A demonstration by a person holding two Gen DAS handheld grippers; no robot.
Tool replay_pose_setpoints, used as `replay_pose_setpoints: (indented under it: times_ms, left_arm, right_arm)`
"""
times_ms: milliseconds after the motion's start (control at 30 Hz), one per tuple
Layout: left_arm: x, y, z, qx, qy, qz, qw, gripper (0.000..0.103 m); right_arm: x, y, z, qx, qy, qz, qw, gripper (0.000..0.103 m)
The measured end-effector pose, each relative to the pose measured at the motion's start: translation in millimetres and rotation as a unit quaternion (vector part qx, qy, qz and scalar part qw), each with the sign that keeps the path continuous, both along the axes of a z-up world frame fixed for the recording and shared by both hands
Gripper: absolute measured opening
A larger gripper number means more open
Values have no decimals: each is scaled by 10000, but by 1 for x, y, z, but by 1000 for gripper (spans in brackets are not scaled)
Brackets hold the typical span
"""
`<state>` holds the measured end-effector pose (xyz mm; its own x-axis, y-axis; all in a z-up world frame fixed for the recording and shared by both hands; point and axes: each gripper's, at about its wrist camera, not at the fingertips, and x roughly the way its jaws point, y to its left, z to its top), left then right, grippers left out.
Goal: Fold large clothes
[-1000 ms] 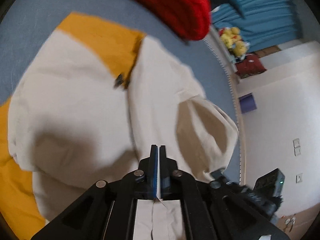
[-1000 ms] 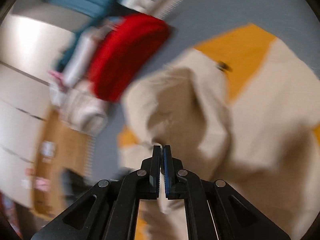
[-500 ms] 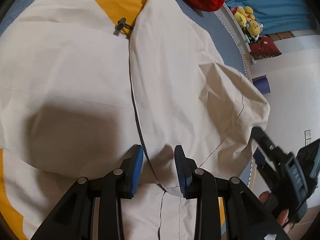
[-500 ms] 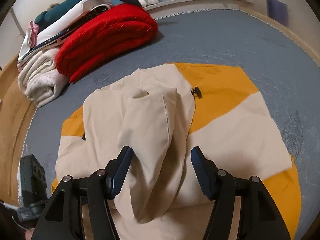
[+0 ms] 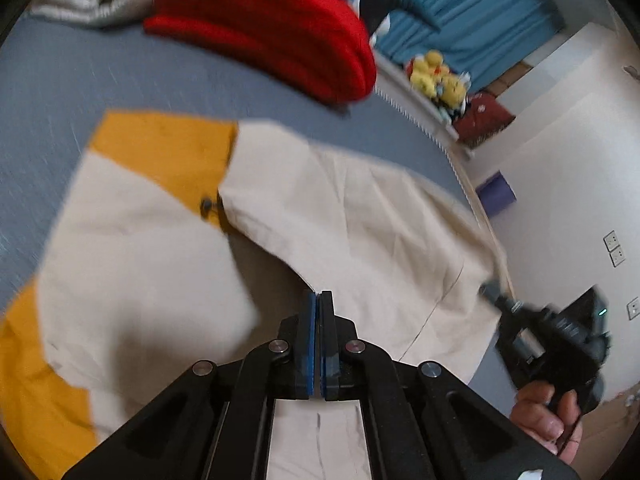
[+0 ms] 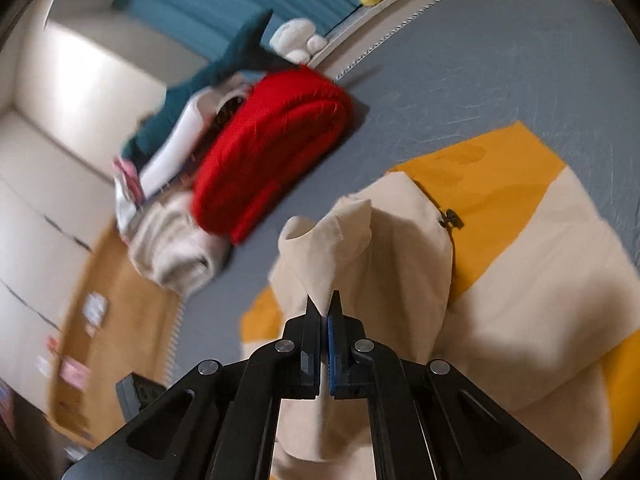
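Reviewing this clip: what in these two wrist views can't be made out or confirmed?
- Left wrist view: the left gripper hides the near hem of the cream and orange garment, so what cloth its shut fingers pinch is unclear.
- Left wrist view: motion blur smears the red blanket.
- Right wrist view: the right gripper pinches a lifted cream fold; which garment part cannot be told.
- Right wrist view: the floor items at the left edge are blurred.

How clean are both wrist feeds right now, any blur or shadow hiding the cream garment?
Left wrist: motion blur smears the cream garment and red blanket; left claw stays sharp, shadow beneath it. Right wrist: left side streaked, right claw crisp, fisheye bends the bed edge.
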<state>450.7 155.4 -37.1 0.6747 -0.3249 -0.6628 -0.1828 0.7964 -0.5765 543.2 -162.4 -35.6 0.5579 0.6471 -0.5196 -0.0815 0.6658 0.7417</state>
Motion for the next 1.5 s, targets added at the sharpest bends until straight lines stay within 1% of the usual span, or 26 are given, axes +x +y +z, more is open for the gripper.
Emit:
replay_pose_setpoints:
  times_ms: [33, 67, 100, 133, 200, 233, 300, 333, 400, 467, 500, 533, 600, 633, 700, 767, 800, 867, 900, 1000, 1067, 1167, 1233, 1300, 1367, 1500]
  left_arm:
    - [-1, 3, -1, 10, 10, 17, 10000, 0]
    - [0, 3, -6, 4, 131, -20, 9999, 0]
    - [4, -2, -17, 40, 424, -128, 9990, 0]
    - [8, -8, -29, 120, 733, -225, 9970, 0]
    - [15, -26, -69, 436, 1706, -448, 9834, 0]
    - [13, -30, -89, 376, 2012, -457, 9778, 0]
    - [13, -32, -97, 330, 2099, -405, 9763, 0]
    - [14, -32, -94, 360, 2075, -410, 9767, 0]
    - [17, -27, -77, 429, 1876, -377, 9806, 1]
    - [13, -24, -64, 653, 1672, -314, 9833, 9]
    - [12, -24, -59, 786, 1577, -301, 9839, 12]
    - [10, -28, -51, 1107, 1421, -282, 9832, 15]
    - [7, -40, -41, 1542, 1143, -378, 9807, 17]
    - [7, -48, -38, 1615, 1006, -506, 9804, 17]
    - [7, -65, -40, 1617, 855, -833, 9796, 17]
    - [9, -83, -51, 1503, 879, -1187, 9775, 17]
    - [10, -90, -61, 1425, 994, -1350, 9755, 17]
    - [12, -99, -79, 1377, 1276, -1460, 9713, 17]
    - [7, -103, -88, 1446, 1419, -1507, 9676, 17]
    - [4, -111, -92, 1777, 1455, -1645, 9593, 17]
    - [5, -110, -86, 1763, 1482, -1683, 9584, 17]
    - [13, -107, -76, 1627, 1408, -1624, 9630, 17]
    - [20, -106, -71, 1633, 1347, -1542, 9651, 17]
    - [20, -97, -71, 1609, 1347, -1427, 9673, 17]
    - [18, -91, -72, 1556, 1342, -1323, 9697, 17]
    - [12, -78, -63, 1475, 1230, -1196, 9741, 17]
  right_arm:
    - [-2, -3, -4, 82, 112, -80, 9999, 3]
    - [-2, -6, -16, 84, 371, -213, 9990, 3]
    - [-1, -6, -26, -50, 628, -268, 9977, 3]
    - [-1, -4, -36, -330, 889, -280, 9951, 3]
    - [1, 4, -66, -1248, 1582, -202, 9793, 3]
    - [0, 6, -80, -1495, 1856, -137, 9711, 3]
    - [-2, 7, -100, -1594, 2195, -96, 9624, 3]
    - [-1, 8, -102, -1627, 2231, -62, 9611, 7]
    - [1, 13, -94, -1818, 2136, 39, 9599, 11]
    - [3, 13, -81, -2030, 1927, -2, 9600, 19]
    - [2, 12, -72, -2118, 1806, -70, 9604, 26]
    - [1, 11, -64, -2192, 1679, -145, 9610, 36]
    - [2, 12, -47, -2366, 1364, -169, 9618, 52]
    - [3, 13, -42, -2457, 1197, -121, 9619, 54]
    - [5, 24, -31, -2751, 751, 90, 9584, 54]
    - [9, 27, -31, -2856, 561, 279, 9563, 53]
    - [12, 29, -35, -2831, 570, 387, 9566, 53]
    - [14, 28, -46, -2778, 705, 560, 9564, 33]
    - [15, 28, -51, -2771, 777, 619, 9557, 13]
    - [15, 14, -64, -2766, 969, 393, 9553, 7]
    - [17, 9, -70, -2779, 1084, 314, 9540, 7]
    - [18, 6, -75, -2806, 1196, 263, 9520, 8]
    - [18, 2, -76, -2845, 1326, 127, 9494, 26]
    - [15, -5, -73, -2931, 1404, -172, 9456, 36]
    - [10, -6, -65, -3168, 1249, -431, 9393, 37]
    - [-3, 6, -36, -3786, 467, -856, 9204, 40]
